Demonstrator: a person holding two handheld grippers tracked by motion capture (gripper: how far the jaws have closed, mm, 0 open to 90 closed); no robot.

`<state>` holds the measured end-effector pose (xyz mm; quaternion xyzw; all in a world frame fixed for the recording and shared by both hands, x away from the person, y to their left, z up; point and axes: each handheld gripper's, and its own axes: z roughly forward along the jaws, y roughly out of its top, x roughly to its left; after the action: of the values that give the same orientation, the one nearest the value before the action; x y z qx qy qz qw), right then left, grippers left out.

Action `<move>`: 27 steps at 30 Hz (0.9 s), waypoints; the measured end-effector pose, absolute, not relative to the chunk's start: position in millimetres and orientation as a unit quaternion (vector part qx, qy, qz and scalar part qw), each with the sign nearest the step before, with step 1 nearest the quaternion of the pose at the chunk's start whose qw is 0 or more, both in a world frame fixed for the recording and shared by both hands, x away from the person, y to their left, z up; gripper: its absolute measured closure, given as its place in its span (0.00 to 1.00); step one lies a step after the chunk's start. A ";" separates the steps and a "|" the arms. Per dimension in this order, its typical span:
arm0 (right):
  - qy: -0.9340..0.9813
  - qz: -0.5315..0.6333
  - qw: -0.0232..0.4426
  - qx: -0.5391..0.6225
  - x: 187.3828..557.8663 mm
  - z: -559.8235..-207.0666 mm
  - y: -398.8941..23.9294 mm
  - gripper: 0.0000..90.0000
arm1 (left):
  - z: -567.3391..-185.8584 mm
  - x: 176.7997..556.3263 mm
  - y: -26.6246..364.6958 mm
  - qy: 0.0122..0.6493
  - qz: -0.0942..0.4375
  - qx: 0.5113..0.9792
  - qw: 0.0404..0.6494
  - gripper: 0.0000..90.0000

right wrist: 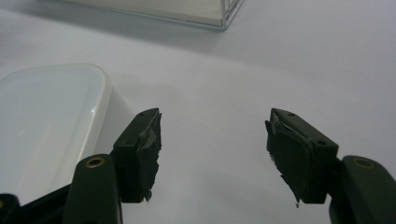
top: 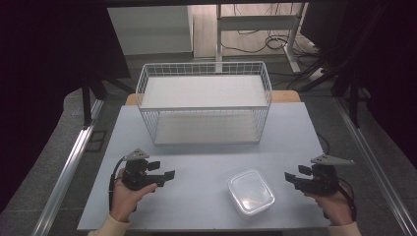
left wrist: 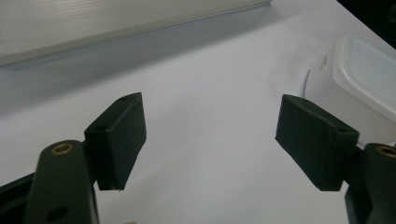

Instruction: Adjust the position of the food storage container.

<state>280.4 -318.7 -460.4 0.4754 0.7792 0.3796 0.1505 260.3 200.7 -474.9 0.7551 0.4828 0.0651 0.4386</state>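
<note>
Broadly, the pale tabletop lies open across its near half, with bare surface between and ahead of the two hands. Its near edge runs just under the person's wrists, and its left and right edges drop off beside metal rails on the floor.

A clear plastic lidded container sits on the near part of the table, right of centre and near the front edge. It lies between the two grippers, closer to the right one. The left gripper, held in the left hand, hangs over the near left part of the table, well apart from the container, its jaws spread wide and holding nothing. In the left gripper view the container shows beyond the right-hand jaw, with bare table between the pads. The right gripper, held in the right hand, points toward the container from the right, near it but apart, jaws likewise spread and empty. In the right gripper view the container lies just beside the left-hand jaw; the tape on both pads is frayed.

A white wire basket with a shelf inside stands at the far middle of the table, well apart from both grippers and the container, taking up the far centre. Beyond the table are desk legs and cables on the floor.
</note>
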 end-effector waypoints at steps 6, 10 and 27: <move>0.795 0.375 0.131 0.459 278.5 -453.6 -315.2 0.45 | -470.4 258.8 203.6 0.484 0.071 0.751 0.444 0.27; 0.819 0.361 0.109 0.433 272.0 -448.6 -313.9 0.50 | -471.8 261.3 202.6 0.484 0.068 0.753 0.441 0.27; 0.892 0.278 0.048 0.354 241.8 -463.2 -283.8 0.87 | -471.5 259.3 203.4 0.484 0.066 0.752 0.443 0.27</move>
<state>241.8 -283.8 -463.2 0.3539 0.8917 0.2780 0.0483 259.3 203.4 -471.5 0.7518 0.4838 0.0660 0.4432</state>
